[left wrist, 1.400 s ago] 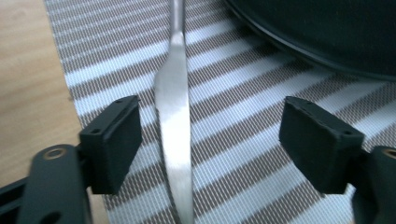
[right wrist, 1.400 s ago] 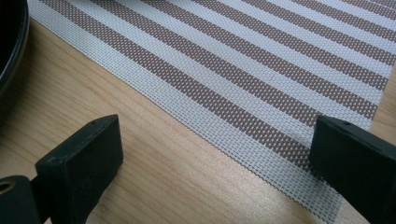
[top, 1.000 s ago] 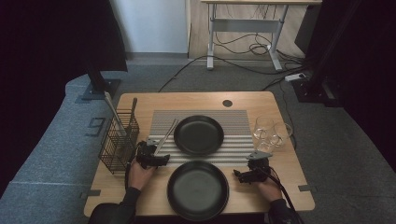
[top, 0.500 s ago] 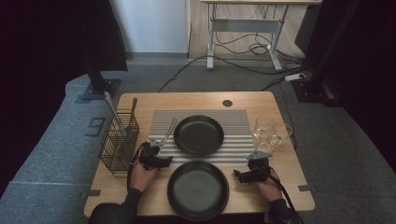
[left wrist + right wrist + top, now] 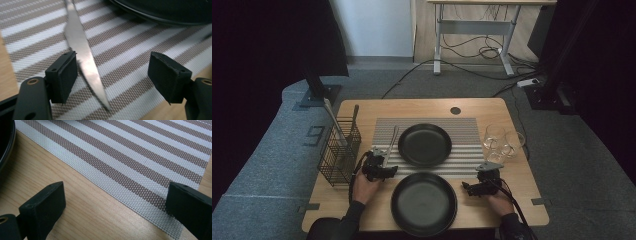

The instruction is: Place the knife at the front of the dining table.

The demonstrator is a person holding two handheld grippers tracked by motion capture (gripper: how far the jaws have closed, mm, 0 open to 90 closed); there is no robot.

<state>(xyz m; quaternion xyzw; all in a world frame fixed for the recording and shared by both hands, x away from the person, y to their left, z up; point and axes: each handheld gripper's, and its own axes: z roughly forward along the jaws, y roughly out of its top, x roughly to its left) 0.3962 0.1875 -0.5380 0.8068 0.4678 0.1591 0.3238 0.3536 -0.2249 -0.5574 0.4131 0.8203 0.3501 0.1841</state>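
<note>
Left gripper (image 5: 112, 75) jaws wide open straddling the knife (image 5: 83, 58) blade tip, knife flat on striped placemat (image 5: 37, 32) just left of the far black plate (image 5: 424, 144). Right gripper (image 5: 115, 207) jaws open over bare table (image 5: 75, 215) at placemat edge, holding nothing

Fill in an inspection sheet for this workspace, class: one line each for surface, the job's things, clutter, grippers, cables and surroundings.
Surface: wooden table with a striped placemat on it.
Job's things: knife lying flat on the placemat, blade tip between the left gripper's open jaws, not clamped.
Clutter: two black plates, wire basket holding utensils, two clear glasses.
Grippers: left gripper open around the knife; right gripper open, over the placemat's edge, holding nothing.
Cables: one trails from each gripper; more lie on the floor beyond the table.
Surroundings: grey carpet, a desk frame behind, dark curtains at the sides.
</note>
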